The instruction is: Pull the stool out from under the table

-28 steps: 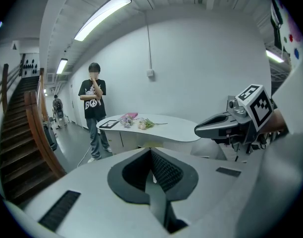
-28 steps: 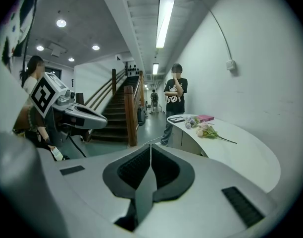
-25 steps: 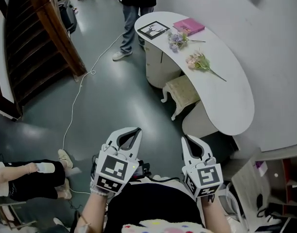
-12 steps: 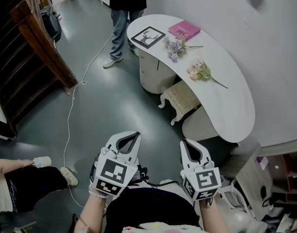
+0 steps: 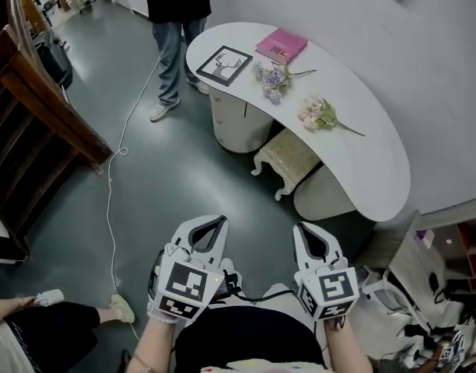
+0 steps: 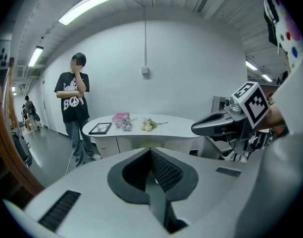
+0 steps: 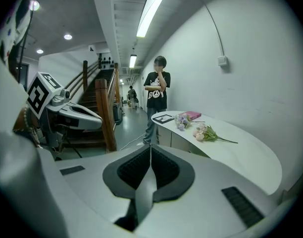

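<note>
Under the tabletop's (image 5: 374,169) near edge, the stool (image 5: 288,154) stood half tucked, well ahead of the right gripper (image 5: 308,235) and farther from the left gripper (image 5: 211,225), both with jaws together and empty.

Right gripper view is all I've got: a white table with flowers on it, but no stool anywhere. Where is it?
Observer: The stool sits half tucked under the table, between its two round bases.
Operator: Is anything gripping it?
Observer: No. The left hand-held gripper and the right hand-held gripper hang short of it, with floor between.
Operator: What's it like?
Observer: Cream, with a padded top and curved legs.
</note>
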{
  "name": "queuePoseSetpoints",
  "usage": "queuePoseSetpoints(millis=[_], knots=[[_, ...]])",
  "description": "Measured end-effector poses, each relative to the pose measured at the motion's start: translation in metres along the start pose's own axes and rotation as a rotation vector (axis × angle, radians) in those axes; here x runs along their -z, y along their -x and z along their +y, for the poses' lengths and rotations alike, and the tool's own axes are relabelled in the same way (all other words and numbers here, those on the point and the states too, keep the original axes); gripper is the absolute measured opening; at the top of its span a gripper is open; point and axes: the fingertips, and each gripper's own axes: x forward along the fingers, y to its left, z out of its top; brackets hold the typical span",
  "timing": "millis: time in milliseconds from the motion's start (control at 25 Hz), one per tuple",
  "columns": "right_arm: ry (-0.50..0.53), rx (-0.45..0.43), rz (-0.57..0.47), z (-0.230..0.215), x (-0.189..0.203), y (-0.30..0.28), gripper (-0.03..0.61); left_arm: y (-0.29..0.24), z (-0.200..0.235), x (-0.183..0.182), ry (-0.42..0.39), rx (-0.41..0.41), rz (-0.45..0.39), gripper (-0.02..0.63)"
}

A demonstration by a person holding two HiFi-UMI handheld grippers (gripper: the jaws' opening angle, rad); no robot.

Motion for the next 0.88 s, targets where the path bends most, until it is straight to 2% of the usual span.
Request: queuePoseSetpoints(millis=[240, 520, 880], knots=[[0.000, 0.021, 0.018, 0.016, -0.007, -0.017, 0.037, -0.002, 0.021, 0.004, -0.003, 0.045, 0.003, 0.017], [-0.005, 0.046, 0.039, 0.020, -0.005, -0.017, 0.037, -0.007, 0.021, 0.003, -0.007, 0.089, -0.002, 0.016], [-0.004, 0.041, 0.036, 0.011, 0.000, -0.015, 0.037, -0.014, 0.017, 0.002, -0.006, 0.079, -0.003, 0.017]])
